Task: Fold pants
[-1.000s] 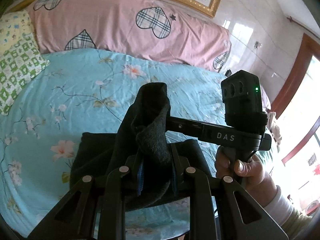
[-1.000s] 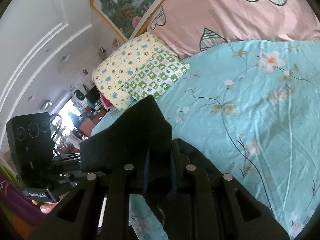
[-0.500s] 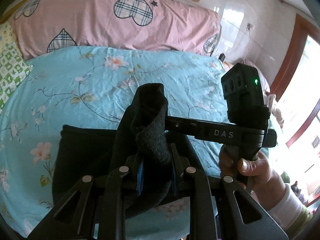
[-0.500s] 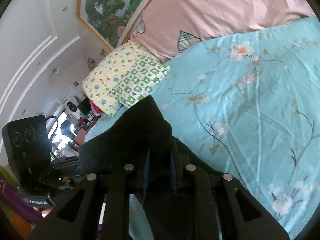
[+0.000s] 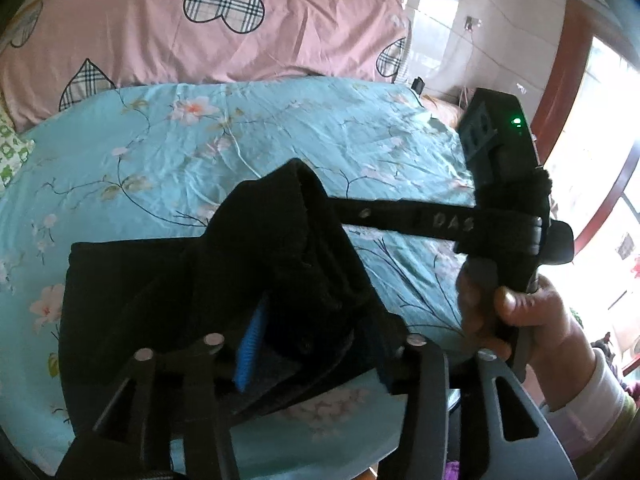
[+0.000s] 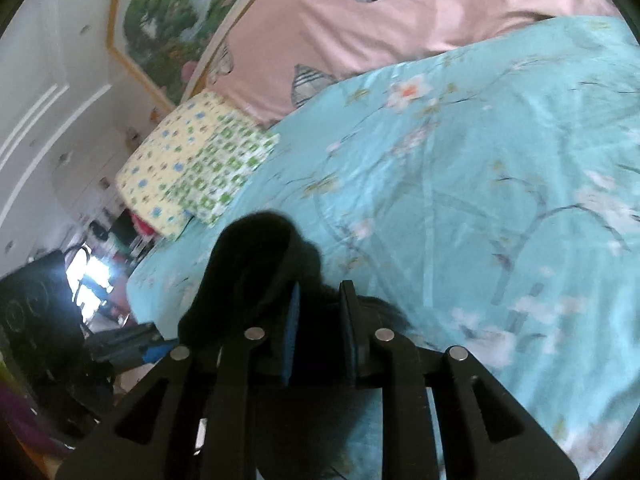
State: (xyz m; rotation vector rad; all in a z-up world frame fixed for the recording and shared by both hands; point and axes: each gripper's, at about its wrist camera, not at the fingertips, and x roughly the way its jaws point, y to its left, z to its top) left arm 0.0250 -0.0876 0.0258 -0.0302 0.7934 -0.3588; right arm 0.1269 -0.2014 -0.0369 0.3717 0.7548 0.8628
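— Two grippers, one garment: where are the pants [image 5: 132, 300] sitting now?

— They are lying on the blue bedsheet [image 5: 280, 132], folded into a dark slab at its near edge, with the pink pillow [image 5: 160, 32] running along the far side and a yellow and green pillow [image 6: 192, 172] off to the left. The slab's long axis is running left to right across the left camera's view.

— And which gripper is standing nearer to it?

— Both are standing at its right-hand end. The left gripper [image 5: 316, 344] is showing its jaws parted, with a raised hump of cloth sitting loosely between them and above them, so it looks to be letting go. The right gripper [image 6: 318, 328], held in the right hand [image 5: 520, 312], is reaching in from the right; its jaws are standing apart too, and the cloth is bunching just left of them, not pinched.

— So the fabric is extending leftward from both?

— Yes, that is the likely reading; any smoothing or next fold is probably running that way.
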